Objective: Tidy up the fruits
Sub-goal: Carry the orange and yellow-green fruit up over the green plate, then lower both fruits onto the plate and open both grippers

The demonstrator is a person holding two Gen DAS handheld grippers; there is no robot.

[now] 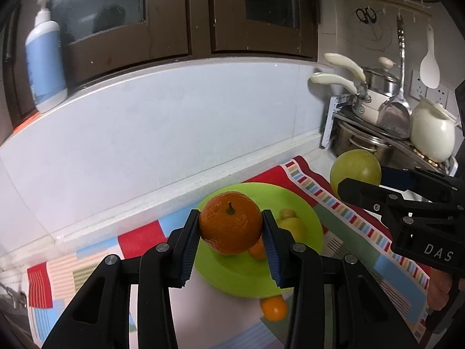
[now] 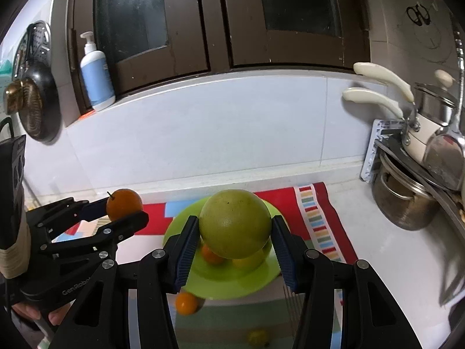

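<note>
White kitchen worktop [image 2: 377,247] with a patchwork mat [image 1: 343,218] and lime-green plate [image 1: 241,279]. Centre frame, the left gripper [image 1: 231,226], marked "GenRobot", has its jaws clamped on a mandarin [image 1: 231,222]; the right gripper [image 2: 235,226], marked "DAS", clamps a green pomelo [image 2: 235,224] above the plate.

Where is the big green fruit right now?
The green fruit is clamped in the right gripper, centre of the right wrist view, above the green plate.

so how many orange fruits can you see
3: one held in the left tongs, one on the green plate, one on the mat just off the plate. More may be hidden.
</note>
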